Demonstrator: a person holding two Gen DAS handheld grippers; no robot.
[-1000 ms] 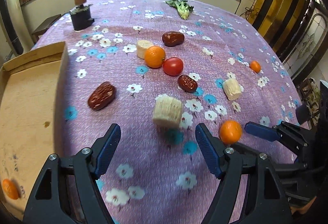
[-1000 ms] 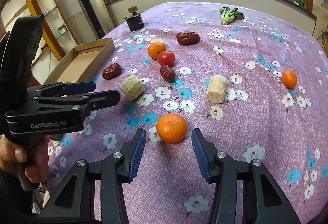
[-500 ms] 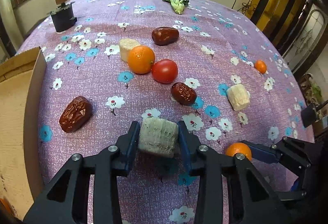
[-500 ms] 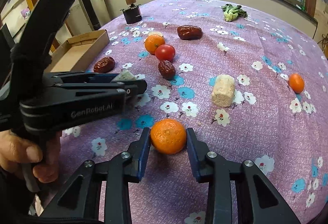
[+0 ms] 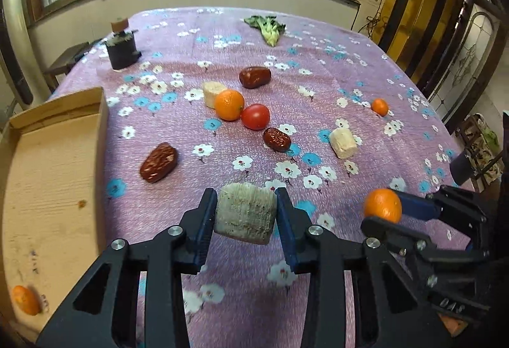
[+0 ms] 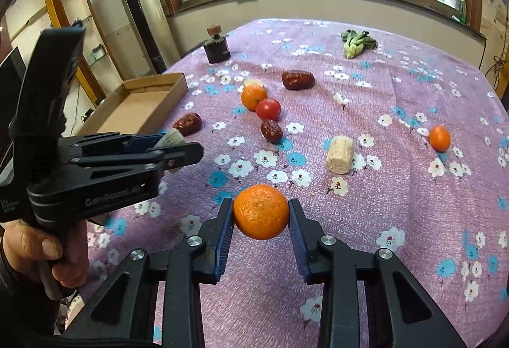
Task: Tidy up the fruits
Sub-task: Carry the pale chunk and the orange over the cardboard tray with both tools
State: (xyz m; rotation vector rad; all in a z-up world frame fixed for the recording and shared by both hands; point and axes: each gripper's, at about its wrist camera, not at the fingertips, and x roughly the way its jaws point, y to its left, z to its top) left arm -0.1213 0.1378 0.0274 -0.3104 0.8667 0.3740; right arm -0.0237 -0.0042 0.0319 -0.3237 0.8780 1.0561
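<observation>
My left gripper [image 5: 245,211] is shut on a pale ribbed chunk [image 5: 245,212], held just above the purple flowered cloth. My right gripper [image 6: 261,212] is shut on an orange [image 6: 261,211], also lifted off the cloth; the same orange [image 5: 382,205] shows at the right of the left wrist view. On the cloth lie another orange [image 5: 229,104], a tomato [image 5: 255,116], three red dates [image 5: 158,162] [image 5: 277,139] [image 5: 254,77], two more pale chunks [image 5: 342,143] [image 5: 212,93] and a small orange [image 5: 380,107]. A cardboard box [image 5: 47,176] at the left holds one small orange [image 5: 25,300].
A dark jar with a cork top [image 5: 121,45] stands at the far left of the table. A green leafy vegetable [image 5: 268,28] lies at the far end. A hand [image 6: 47,255] holds the left gripper's handle. Windows and a wall run behind the table.
Both grippers went from open to shut, the left on the pale chunk and the right on the orange. Both have since lifted their loads slightly off the cloth.
</observation>
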